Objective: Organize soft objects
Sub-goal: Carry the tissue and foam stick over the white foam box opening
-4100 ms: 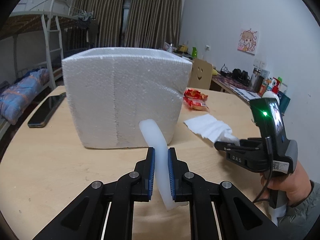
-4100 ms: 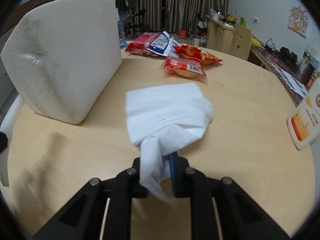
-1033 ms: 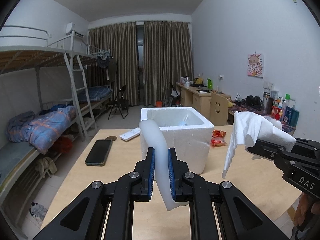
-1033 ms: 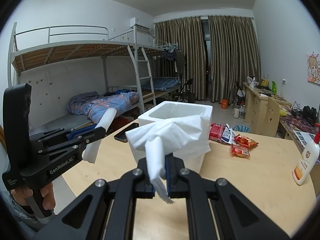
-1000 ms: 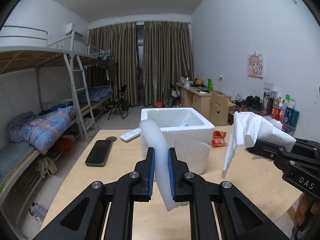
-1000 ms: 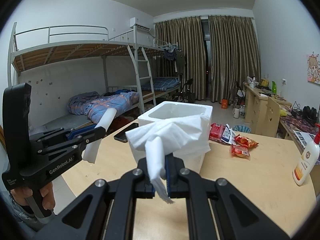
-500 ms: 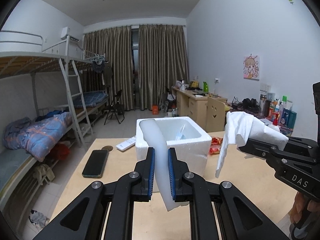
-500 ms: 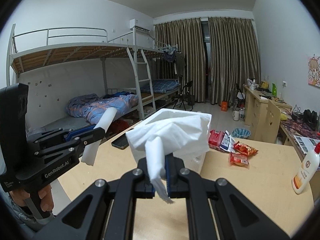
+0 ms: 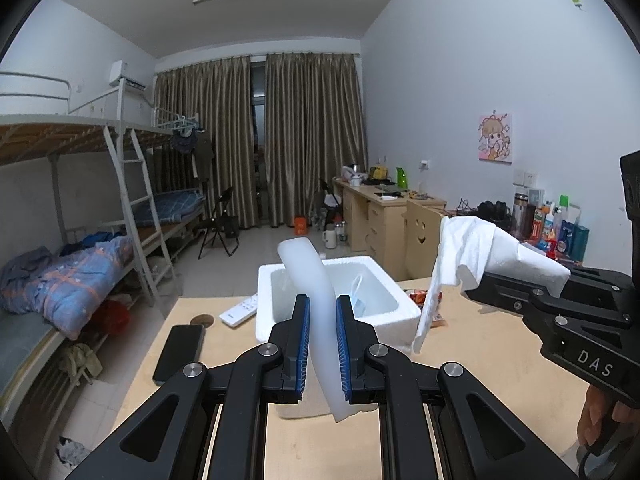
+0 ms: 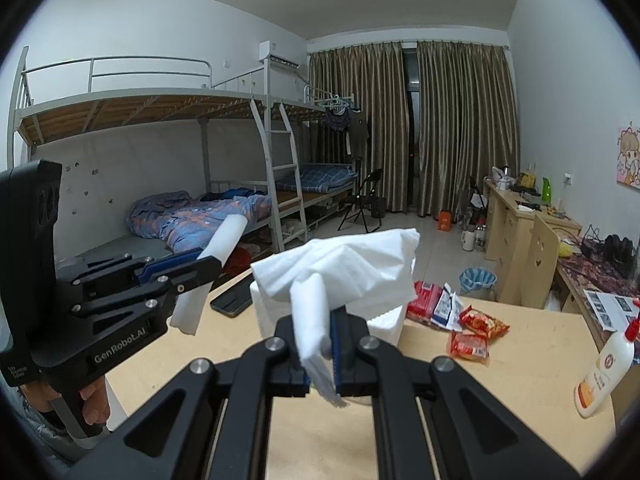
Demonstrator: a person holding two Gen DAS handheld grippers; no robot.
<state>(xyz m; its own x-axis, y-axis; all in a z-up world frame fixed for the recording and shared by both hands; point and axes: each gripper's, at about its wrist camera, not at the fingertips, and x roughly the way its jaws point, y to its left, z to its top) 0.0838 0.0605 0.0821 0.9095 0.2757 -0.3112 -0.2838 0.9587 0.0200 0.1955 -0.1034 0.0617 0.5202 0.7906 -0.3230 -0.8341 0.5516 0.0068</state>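
My left gripper (image 9: 322, 344) is shut on a bent strip of white foam (image 9: 316, 304), held high above the wooden table. It also shows at the left of the right wrist view (image 10: 208, 276). My right gripper (image 10: 322, 354) is shut on a crumpled white tissue (image 10: 344, 268), which hangs from its fingers in the left wrist view (image 9: 460, 256). An open white foam box (image 9: 404, 312) stands on the table below and ahead of both grippers, with something light blue inside. The tissue hides most of the box in the right wrist view.
A black phone (image 9: 178, 352) and a white remote (image 9: 238, 312) lie left of the box. Red snack packets (image 10: 468, 324) lie to its right, with a white lotion bottle (image 10: 604, 372) near the table's right edge. Bunk beds stand at the left, desks at the right.
Both grippers have risen from table level with the foam strip and the tissue. In the last second they moved slightly closer to the box, now seen from above.
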